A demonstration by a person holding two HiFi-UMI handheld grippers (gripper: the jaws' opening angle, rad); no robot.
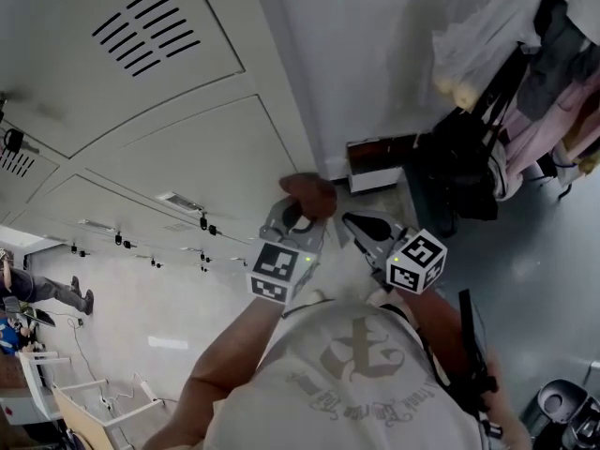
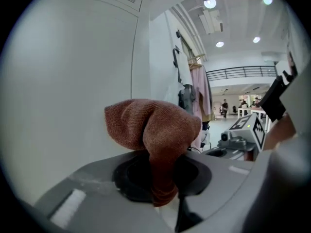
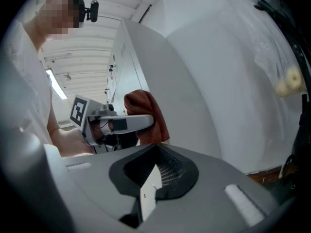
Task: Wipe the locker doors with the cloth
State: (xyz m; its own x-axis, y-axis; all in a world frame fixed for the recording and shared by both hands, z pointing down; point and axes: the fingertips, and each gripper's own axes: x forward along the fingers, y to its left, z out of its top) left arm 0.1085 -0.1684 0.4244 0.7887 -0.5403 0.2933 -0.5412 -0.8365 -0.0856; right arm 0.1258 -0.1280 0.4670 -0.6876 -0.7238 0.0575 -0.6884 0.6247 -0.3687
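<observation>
A rust-brown cloth (image 1: 309,195) is bunched in my left gripper (image 1: 298,216), which is shut on it. The cloth (image 2: 155,130) sits against the white locker door (image 2: 63,91), close to the door's right edge beside the wall. In the head view the locker doors (image 1: 169,157) fill the left side, with vent slots at the top. My right gripper (image 1: 361,223) hangs just right of the left one, shut with nothing in it. From the right gripper view I see the cloth (image 3: 146,113) and the left gripper (image 3: 121,124) pressed toward the locker side (image 3: 160,76).
A white wall (image 1: 394,64) meets the lockers at the corner. Dark bags and hanging clothes (image 1: 469,167) crowd the right side, under a plastic bag (image 1: 478,36). A low box (image 1: 375,162) stands at the wall's foot. A round bin (image 1: 562,406) is at the lower right.
</observation>
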